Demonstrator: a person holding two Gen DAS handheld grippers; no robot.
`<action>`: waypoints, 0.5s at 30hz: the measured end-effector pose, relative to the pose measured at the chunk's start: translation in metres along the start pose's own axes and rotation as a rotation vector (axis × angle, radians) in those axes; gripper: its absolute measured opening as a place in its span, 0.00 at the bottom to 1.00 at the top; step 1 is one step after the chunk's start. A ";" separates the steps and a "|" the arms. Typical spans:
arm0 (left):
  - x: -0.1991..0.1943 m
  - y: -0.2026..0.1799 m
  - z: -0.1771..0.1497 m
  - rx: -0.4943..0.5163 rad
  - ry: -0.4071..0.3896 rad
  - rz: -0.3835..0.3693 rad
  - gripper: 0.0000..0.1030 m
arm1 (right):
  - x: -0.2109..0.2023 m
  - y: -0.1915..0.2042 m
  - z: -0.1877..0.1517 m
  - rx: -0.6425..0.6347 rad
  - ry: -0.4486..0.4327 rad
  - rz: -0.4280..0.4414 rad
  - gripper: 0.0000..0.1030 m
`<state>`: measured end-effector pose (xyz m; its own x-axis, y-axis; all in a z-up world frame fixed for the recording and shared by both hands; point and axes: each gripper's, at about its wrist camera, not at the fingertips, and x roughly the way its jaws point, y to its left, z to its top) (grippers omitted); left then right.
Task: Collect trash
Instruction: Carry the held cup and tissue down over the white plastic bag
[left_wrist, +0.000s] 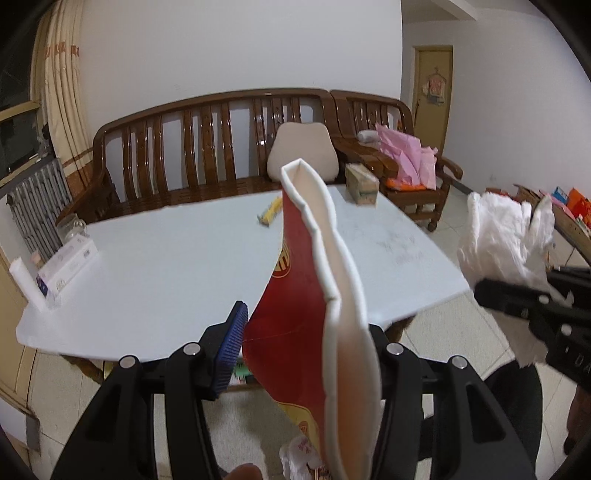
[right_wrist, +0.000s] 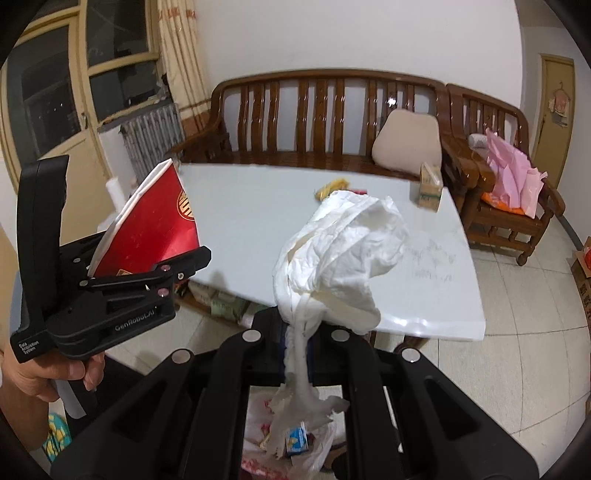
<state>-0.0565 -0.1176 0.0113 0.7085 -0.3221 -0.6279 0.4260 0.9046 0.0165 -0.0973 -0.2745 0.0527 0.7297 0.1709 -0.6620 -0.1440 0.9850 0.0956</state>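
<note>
Both grippers loaded: left gripper (left_wrist: 306, 354) half-open, clamping red paper cup (left_wrist: 295, 314); right gripper (right_wrist: 295, 339) fully closed on white tissue wad (right_wrist: 340, 258).

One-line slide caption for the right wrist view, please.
Right claw shut on crumpled white tissue; left claw grips a red-and-white paper box beside the white table.

Left gripper (left_wrist: 306, 354) half-spread — right gripper (right_wrist: 295, 332) clamped tight.

Left claw (right_wrist: 184, 264) matte black w/ silver screw heads, blue ribbed pad (left_wrist: 231, 354), white "GenRobot.AI" print, right claw (right_wrist: 295, 332) black, same silver rivets
</note>
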 end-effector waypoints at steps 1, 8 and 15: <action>0.001 -0.001 -0.008 -0.002 0.012 -0.006 0.49 | 0.001 0.000 -0.006 0.000 0.011 -0.002 0.07; 0.034 -0.013 -0.083 -0.022 0.165 -0.039 0.49 | 0.020 0.003 -0.052 0.008 0.105 0.006 0.07; 0.074 -0.022 -0.154 -0.057 0.328 -0.059 0.49 | 0.054 -0.001 -0.099 0.074 0.210 0.017 0.07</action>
<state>-0.0999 -0.1185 -0.1550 0.4609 -0.2758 -0.8435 0.4218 0.9043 -0.0652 -0.1245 -0.2684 -0.0568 0.5715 0.1861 -0.7992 -0.1003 0.9825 0.1571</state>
